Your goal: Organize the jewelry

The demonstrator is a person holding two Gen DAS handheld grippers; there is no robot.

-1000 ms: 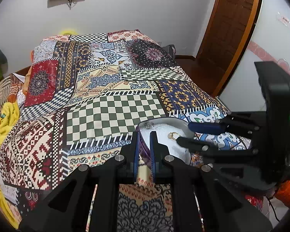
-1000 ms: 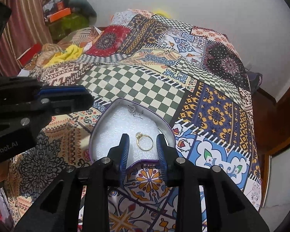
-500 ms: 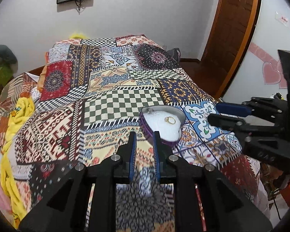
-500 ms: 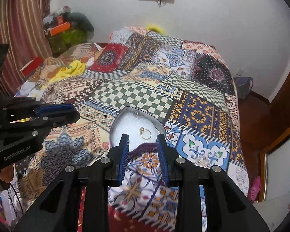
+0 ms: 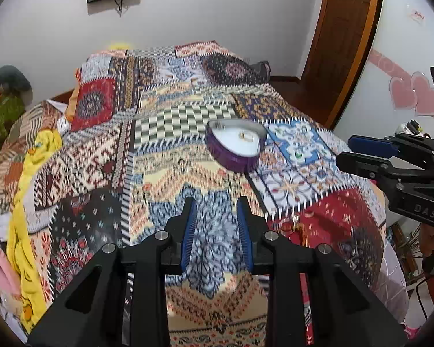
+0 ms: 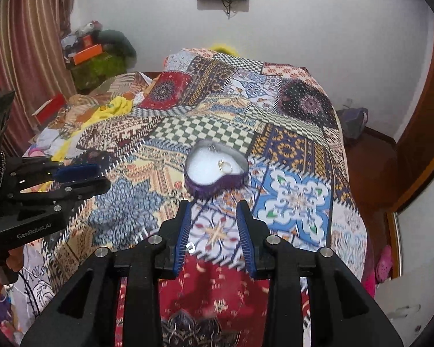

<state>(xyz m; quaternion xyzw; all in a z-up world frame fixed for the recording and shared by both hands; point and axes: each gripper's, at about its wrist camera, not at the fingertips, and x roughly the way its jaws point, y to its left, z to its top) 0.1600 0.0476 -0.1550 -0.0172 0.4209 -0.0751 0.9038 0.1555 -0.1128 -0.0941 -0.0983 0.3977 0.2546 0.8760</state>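
Observation:
A purple heart-shaped jewelry box [image 5: 235,147] with white padding sits on the patterned bedspread [image 5: 170,179]; it also shows in the right wrist view [image 6: 215,172]. A gold ring [image 6: 225,166] lies inside it, also seen in the left wrist view [image 5: 246,136], and a small silver piece [image 6: 211,146] lies near the box's far rim. My left gripper [image 5: 217,228] is open and empty, well back from the box. My right gripper [image 6: 214,228] is open and empty, a little short of the box. A small silver piece [image 6: 190,246] lies on the bedspread by the right gripper's left finger.
Small gold and red jewelry pieces [image 5: 296,225] lie on the red patch near the bed's front right. Yellow cloth [image 5: 29,167] and clutter lie at the bed's left side. A wooden door [image 5: 341,43] stands at the right.
Both grippers have pulled back from the box, toward the foot of the bed. The left gripper, which was nearly shut by the box's edge, has opened. The ring stays in the box.

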